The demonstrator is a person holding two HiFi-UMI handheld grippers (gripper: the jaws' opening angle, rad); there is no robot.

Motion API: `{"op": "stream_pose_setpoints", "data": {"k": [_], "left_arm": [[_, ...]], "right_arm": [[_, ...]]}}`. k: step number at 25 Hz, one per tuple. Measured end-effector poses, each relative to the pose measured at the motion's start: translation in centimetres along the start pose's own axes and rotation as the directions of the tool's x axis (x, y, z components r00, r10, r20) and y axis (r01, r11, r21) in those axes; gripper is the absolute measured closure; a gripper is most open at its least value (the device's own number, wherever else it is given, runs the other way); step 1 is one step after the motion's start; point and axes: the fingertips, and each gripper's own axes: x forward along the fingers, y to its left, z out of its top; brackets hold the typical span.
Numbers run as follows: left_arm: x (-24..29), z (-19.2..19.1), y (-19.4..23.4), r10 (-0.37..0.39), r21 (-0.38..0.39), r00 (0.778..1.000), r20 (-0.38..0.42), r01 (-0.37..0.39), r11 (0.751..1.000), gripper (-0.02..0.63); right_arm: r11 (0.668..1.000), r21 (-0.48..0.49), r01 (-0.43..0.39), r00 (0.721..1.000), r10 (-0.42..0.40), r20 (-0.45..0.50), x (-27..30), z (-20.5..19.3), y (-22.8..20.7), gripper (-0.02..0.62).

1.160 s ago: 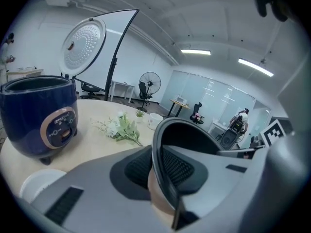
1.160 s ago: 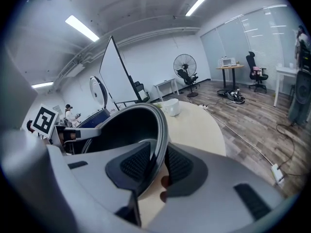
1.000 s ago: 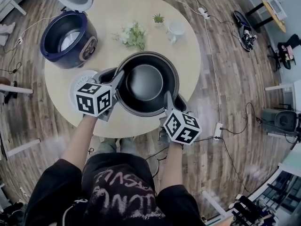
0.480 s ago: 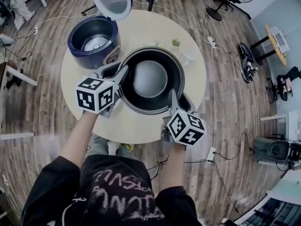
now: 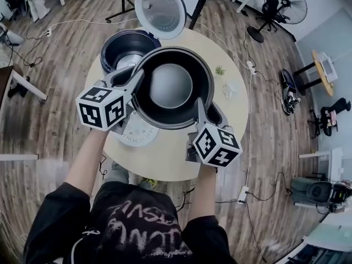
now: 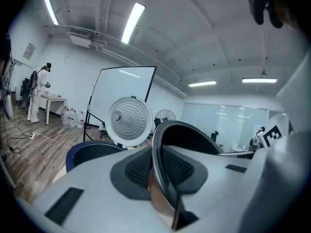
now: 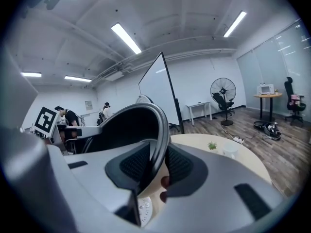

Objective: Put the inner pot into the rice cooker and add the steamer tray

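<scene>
The left gripper, nearly closed, pinches the rim of the inner pot, held in the air just beside the open rice cooker. The right gripper pinches the opposite rim. Such thin grips may slip, and then the pot would tilt and fall.

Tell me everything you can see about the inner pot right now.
The inner pot is round, dark and glossy inside, with a flared rim and a shiny metal outer wall. It is empty and upright, mouth up, held clear of the table beside the open rice cooker. The left gripper and right gripper clamp opposite sides of its rim; nothing else touches it.
</scene>
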Motion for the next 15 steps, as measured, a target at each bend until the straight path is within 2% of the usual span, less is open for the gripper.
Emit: {"op": "stream_pose_setpoints", "data": {"k": [8,15], "left_arm": [[-2.3,6.3,7.4,0.05,-0.002,0.994,0.102,-0.05,0.999,0.534],[-2.3,9.8,14.2,0.079,0.013,0.991,0.109,-0.081,0.997,0.532]], "right_arm": [[0.995,-0.053,-0.084,0.996,0.086,0.036,6.1,4.7,7.3,0.492],[0.99,-0.06,-0.129,0.991,0.13,0.015,12.2,6.4,12.3,0.491]]}}
